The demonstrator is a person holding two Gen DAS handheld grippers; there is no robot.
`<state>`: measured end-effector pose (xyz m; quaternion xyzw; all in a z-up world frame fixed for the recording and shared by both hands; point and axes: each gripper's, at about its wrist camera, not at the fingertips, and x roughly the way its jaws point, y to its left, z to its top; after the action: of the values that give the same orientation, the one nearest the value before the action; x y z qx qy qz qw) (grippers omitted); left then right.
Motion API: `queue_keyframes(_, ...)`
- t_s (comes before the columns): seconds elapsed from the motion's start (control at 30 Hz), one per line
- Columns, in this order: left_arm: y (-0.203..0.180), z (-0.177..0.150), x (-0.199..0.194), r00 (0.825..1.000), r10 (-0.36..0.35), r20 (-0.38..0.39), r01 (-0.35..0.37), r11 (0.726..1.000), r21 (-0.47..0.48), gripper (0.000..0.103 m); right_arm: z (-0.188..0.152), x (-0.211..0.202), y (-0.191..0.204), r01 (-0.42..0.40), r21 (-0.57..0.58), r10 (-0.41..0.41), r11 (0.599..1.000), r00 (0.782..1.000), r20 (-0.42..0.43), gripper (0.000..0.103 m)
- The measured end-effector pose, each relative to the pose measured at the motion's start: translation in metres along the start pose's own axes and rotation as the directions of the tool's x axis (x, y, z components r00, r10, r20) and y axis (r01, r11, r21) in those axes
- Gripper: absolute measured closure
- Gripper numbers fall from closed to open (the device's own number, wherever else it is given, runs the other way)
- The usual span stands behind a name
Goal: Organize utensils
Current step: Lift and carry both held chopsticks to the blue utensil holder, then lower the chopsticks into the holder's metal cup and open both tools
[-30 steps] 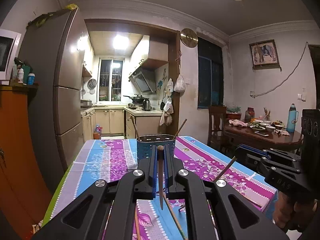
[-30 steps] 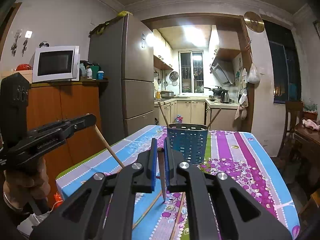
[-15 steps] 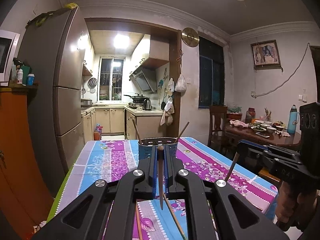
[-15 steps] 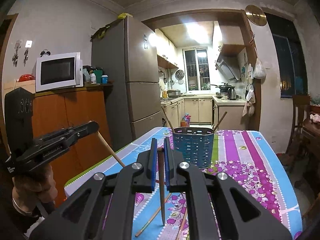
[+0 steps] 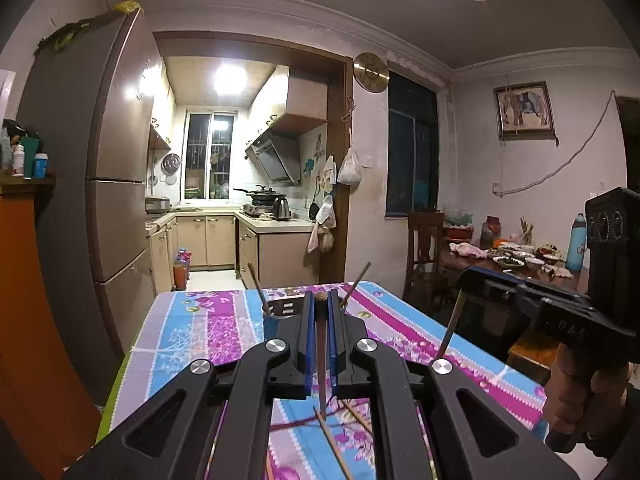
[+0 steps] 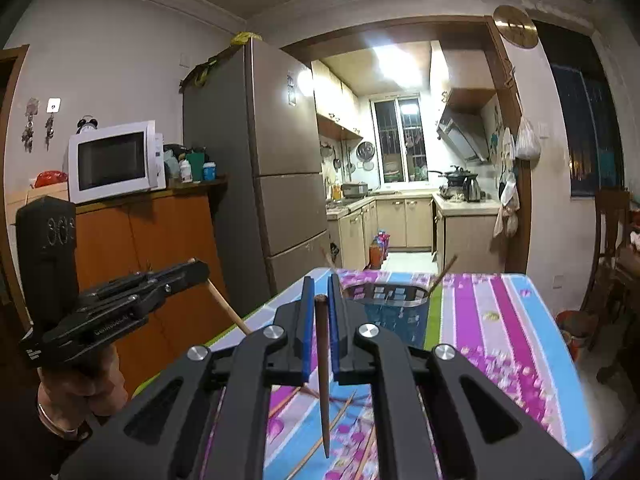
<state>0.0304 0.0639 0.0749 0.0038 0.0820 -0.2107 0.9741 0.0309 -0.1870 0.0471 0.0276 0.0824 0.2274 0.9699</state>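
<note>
My left gripper (image 5: 320, 300) is shut on a dark wooden chopstick (image 5: 321, 360) that hangs point down between the blue pads. My right gripper (image 6: 321, 286) is shut on another dark chopstick (image 6: 323, 376), also point down. A blue slotted utensil basket (image 6: 394, 312) stands on the flowered tablecloth just beyond both grippers, with two chopsticks leaning in it; in the left wrist view the basket (image 5: 278, 316) is partly hidden behind my fingers. Several loose chopsticks (image 6: 320, 440) lie on the cloth below. Each gripper shows in the other's view: the right (image 5: 464, 280), the left (image 6: 200, 270).
The table (image 6: 500, 320) with its striped floral cloth ends at the left near a grey fridge (image 6: 280, 184) and an orange cabinet (image 6: 160, 240) bearing a microwave. A wooden chair (image 5: 424, 256) and a laden dining table (image 5: 520, 256) stand to the right.
Both grippers have risen and tilted up while holding their chopsticks; the basket now sits lower and closer under the fingertips in both views.
</note>
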Motion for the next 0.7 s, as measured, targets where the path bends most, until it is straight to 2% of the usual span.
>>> queue_keyframes(0.27, 0.011, 0.066, 0.061, 1.000, -0.012, 0.020, 0.013, 1.000, -0.024, 0.096, 0.073, 0.029, -0.026, 0.054, -0.040, -0.050, 0.998, 0.994, 0.095, 0.098)
queue_keyframes(0.43, 0.015, 0.106, 0.105, 0.998, 0.029, 0.048, -0.029, 1.000, 0.003, 0.096, 0.112, 0.060, -0.046, 0.089, -0.044, -0.080, 0.995, 0.982, 0.173, 0.098)
queue_keyframes(0.57, 0.020, 0.116, 0.144, 0.998, 0.062, 0.023, -0.063, 0.998, 0.017, 0.096, 0.128, 0.095, -0.065, 0.099, -0.024, -0.093, 0.995, 0.978, 0.184, 0.098)
queue_keyframes(0.7, 0.031, 0.111, 0.187, 0.997, 0.067, -0.038, -0.067, 0.998, 0.003, 0.096, 0.129, 0.133, -0.080, 0.123, -0.019, -0.118, 0.992, 0.977, 0.176, 0.098)
